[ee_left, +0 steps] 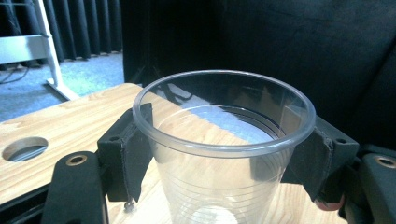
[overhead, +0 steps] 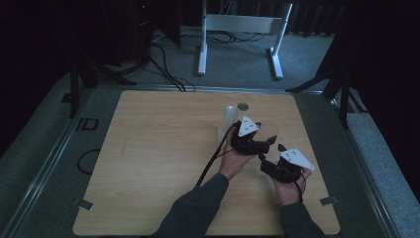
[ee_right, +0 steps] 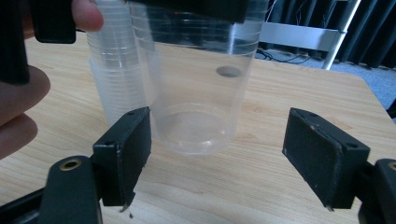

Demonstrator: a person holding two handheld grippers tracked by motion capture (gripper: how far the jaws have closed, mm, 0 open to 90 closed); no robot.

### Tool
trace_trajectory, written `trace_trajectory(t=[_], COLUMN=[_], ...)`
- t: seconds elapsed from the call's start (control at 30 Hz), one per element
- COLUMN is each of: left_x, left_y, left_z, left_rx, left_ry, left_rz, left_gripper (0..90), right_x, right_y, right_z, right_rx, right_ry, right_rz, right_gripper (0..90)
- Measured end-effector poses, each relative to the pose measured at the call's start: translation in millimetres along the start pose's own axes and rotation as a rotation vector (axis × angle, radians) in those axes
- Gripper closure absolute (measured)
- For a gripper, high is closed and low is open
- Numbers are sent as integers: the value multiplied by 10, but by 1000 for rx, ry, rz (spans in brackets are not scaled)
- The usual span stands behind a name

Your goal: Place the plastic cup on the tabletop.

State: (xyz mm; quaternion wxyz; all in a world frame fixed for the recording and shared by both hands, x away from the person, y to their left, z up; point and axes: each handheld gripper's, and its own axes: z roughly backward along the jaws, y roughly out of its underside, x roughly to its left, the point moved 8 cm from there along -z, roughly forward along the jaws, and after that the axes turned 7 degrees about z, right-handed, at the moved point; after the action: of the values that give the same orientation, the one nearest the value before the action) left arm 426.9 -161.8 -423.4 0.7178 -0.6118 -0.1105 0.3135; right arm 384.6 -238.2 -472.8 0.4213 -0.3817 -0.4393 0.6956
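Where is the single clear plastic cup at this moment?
The single clear plastic cup is clamped between the left gripper's jaws, just right of the stack of clear plastic cups, ahead of the open right gripper.

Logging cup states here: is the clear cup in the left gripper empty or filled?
Empty. The clear cup shows bare walls and bottom, the table's wood grain visible through it.

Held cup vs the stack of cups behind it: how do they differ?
The held cup is a single one, clamped near its rim between the left tool's jaws and lifted off the table. The stack is several cups nested together, standing on the table, ungripped. Both are clear plastic, upright, mouth up.
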Motion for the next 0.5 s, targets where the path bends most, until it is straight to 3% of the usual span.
trace_trajectory(t=[0.27,0.5], left_x=[37,89], left_y=[36,71], left_z=[31,88], left_rx=[0,-9], left_ry=[-29,-39], left_rz=[-26,-16], left_gripper=[278,278], right_x=[-14,-27], right_y=[7,21], right_z=[26,36], right_rx=[-1,1], right_ry=[2,3], right_rz=[-2,-4], right_gripper=[230,230])
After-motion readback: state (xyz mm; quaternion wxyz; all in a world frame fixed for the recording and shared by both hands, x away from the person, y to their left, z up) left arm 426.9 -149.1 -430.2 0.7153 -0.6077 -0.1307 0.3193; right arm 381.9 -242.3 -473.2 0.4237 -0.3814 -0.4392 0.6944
